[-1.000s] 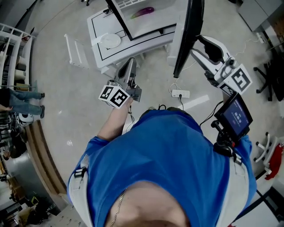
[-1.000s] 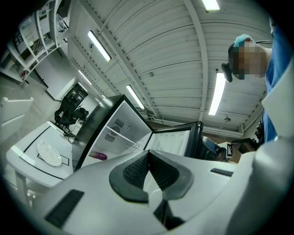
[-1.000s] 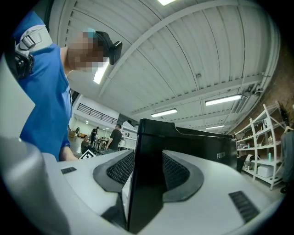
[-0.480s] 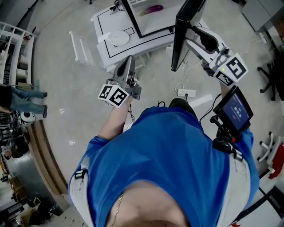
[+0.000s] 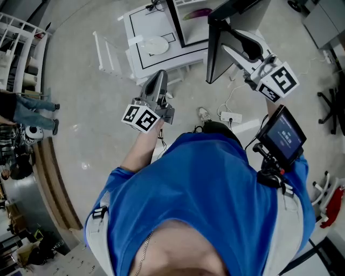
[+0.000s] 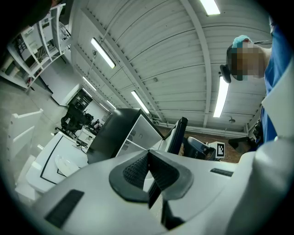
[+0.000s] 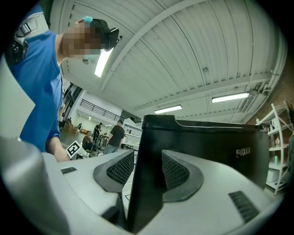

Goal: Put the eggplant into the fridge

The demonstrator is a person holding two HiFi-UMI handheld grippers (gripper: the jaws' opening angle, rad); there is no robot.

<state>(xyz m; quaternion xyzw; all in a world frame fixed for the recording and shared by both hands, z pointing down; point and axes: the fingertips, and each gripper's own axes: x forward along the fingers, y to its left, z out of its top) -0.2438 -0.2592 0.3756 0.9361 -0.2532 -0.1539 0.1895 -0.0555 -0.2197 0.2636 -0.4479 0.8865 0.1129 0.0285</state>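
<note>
The purple eggplant (image 5: 197,13) lies on a white surface at the top of the head view, between the fridge's black side wall (image 5: 176,24) and its open black door (image 5: 214,51); whether it is inside I cannot tell. My right gripper (image 5: 230,43) is shut on the door's edge, whose black slab (image 7: 142,179) fills the gap between the ribbed pads (image 7: 120,169). My left gripper (image 5: 159,76) hangs lower left of the table, shut, its pads (image 6: 138,170) pressed together on nothing. In the left gripper view the fridge (image 6: 117,137) and its door (image 6: 176,134) stand ahead.
The fridge stands on a white table (image 5: 141,24) with black outline marks and a white plate (image 5: 156,45). A white rack (image 5: 105,54) leans at the table's left. A power strip (image 5: 232,116) and cable lie on the floor near my feet. People stand far off.
My right gripper has swung the black door leftward, so more of its face shows. The table has slid right in the view. The left gripper stays shut, hardly moved.
</note>
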